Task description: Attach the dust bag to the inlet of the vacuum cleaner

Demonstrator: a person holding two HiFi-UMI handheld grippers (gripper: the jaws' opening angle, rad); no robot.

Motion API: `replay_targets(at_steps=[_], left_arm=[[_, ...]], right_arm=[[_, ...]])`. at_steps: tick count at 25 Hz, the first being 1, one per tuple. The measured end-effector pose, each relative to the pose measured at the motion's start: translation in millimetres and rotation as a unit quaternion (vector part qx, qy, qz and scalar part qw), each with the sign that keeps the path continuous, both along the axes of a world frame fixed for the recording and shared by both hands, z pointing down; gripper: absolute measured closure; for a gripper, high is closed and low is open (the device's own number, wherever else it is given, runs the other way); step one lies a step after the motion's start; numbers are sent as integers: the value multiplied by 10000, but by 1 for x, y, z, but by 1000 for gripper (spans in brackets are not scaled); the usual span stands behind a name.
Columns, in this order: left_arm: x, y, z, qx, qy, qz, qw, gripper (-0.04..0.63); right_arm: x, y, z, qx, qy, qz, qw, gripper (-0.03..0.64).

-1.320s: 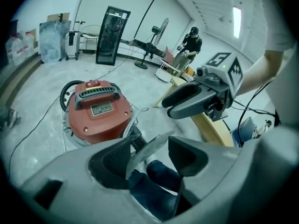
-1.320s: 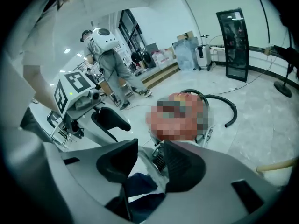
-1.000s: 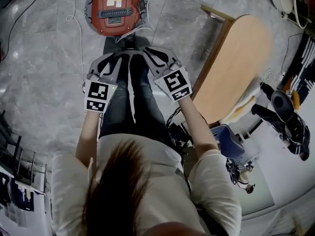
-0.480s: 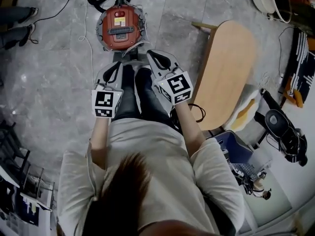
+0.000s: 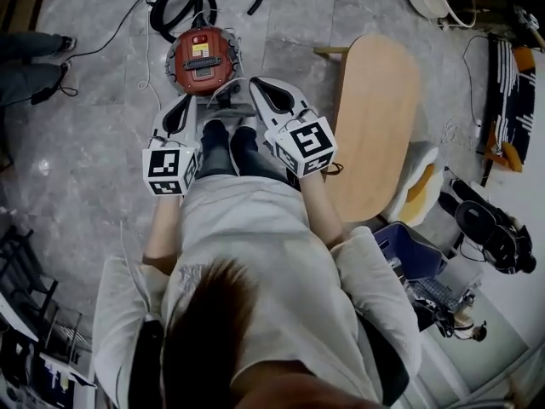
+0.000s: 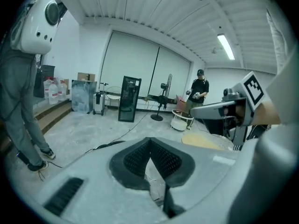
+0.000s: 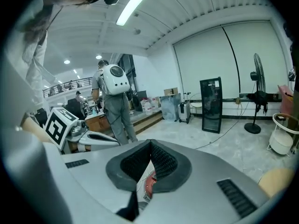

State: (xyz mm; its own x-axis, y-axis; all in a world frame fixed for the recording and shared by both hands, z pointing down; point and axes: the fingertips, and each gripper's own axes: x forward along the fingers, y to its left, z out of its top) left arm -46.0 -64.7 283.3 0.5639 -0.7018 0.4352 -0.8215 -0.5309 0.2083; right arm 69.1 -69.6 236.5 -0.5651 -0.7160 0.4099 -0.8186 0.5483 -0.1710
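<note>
1. The red, round vacuum cleaner (image 5: 202, 58) sits on the grey stone floor (image 5: 77, 143). Its black hose (image 5: 180, 2) is curled on the far side of it.
2. The left claw (image 5: 187, 102) is held in the air on the near side of the vacuum cleaner, towards its left edge. The left gripper view shows its jaws clenched pad against pad, with nothing between them.
3. The right claw (image 5: 255, 83) is held beside it, near the vacuum cleaner's right edge. Its jaws are also clenched on nothing, and a sliver of the red casing shows through the slit under the pads.
4. The two claws are side by side but apart, and neither touches the vacuum cleaner.
5. The dust bag cannot be made out in any view.
6. A wooden worktop (image 5: 375, 126) stands to the right of the vacuum cleaner, well apart from it.
7. A bystander (image 6: 18, 101) wearing a white backpack (image 6: 39, 24) stands off to the vacuum cleaner's left.
</note>
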Motion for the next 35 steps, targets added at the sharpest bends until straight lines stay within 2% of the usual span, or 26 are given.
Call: replay_targets(at_steps=[6, 10, 14, 18, 26, 35], left_arm=[[17, -2, -59, 507, 162, 112, 9985, 578], [33, 6, -96, 937, 267, 265, 9949, 578], [43, 20, -121, 1389, 186, 354, 9895, 578], [47, 28, -141, 1674, 138, 322, 9853, 578], [55, 46, -147, 1793, 148, 100, 9836, 578], [83, 57, -139, 1841, 139, 12, 9828, 578]], right_arm=[[4, 14, -40, 166, -137, -43, 9998, 615], [14, 24, -63, 380, -392, -136, 9984, 615], [27, 37, -76, 635, -599, -155, 9961, 615], [35, 48, -87, 804, -653, -229, 9944, 615], [35, 65, -88, 870, -699, -519, 9924, 615], [56, 72, -73, 896, -625, -724, 9914, 615]])
